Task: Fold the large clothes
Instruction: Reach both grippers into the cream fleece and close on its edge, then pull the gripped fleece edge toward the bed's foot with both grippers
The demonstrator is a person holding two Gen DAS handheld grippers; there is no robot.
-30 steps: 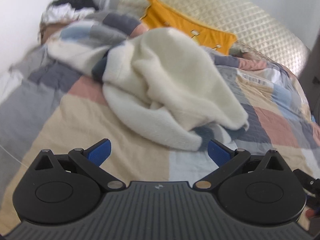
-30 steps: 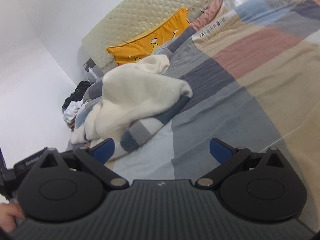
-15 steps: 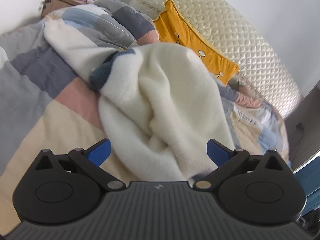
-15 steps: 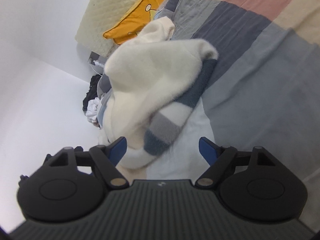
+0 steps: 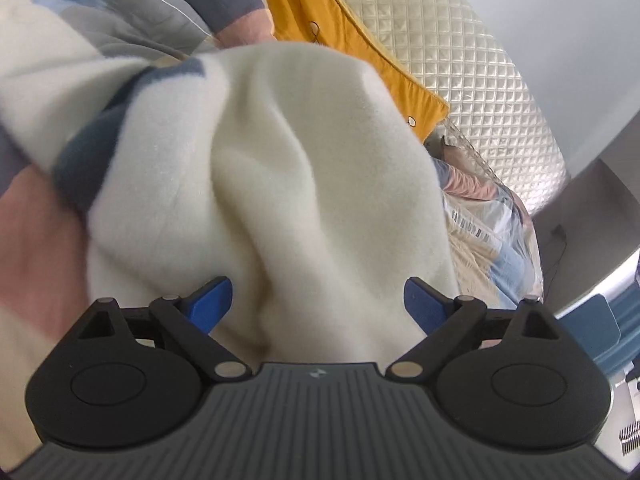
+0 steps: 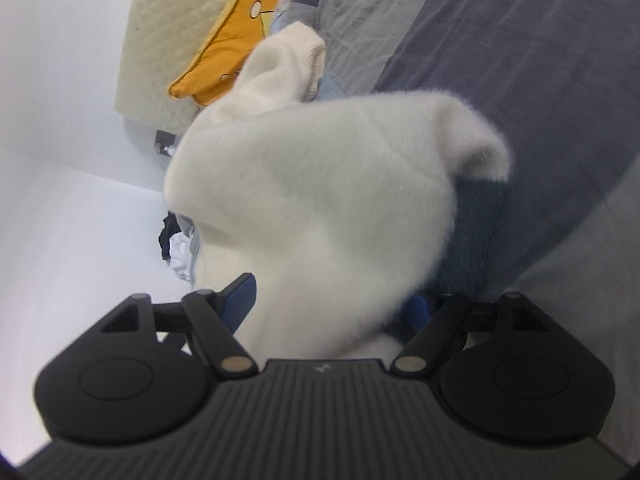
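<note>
We see a cream sweater (image 5: 320, 168) of fuzzy, fleecy cloth with dark blue knit bands, lying on a smooth woven patchwork quilt (image 6: 520, 40). The headboard (image 5: 460, 48) looks like quilted, faintly glossy fabric, beside a matt yellow cloth pillow (image 5: 352, 40). The grippers' (image 5: 318, 300) bodies are matt black ribbed plastic with smooth blue pads (image 5: 212, 300) and small metal pins.

White walls (image 6: 60, 208), cream quilted headboard (image 5: 472, 60), patchwork bedspread (image 6: 520, 80), mustard pillow (image 5: 360, 48), soft daylight
</note>
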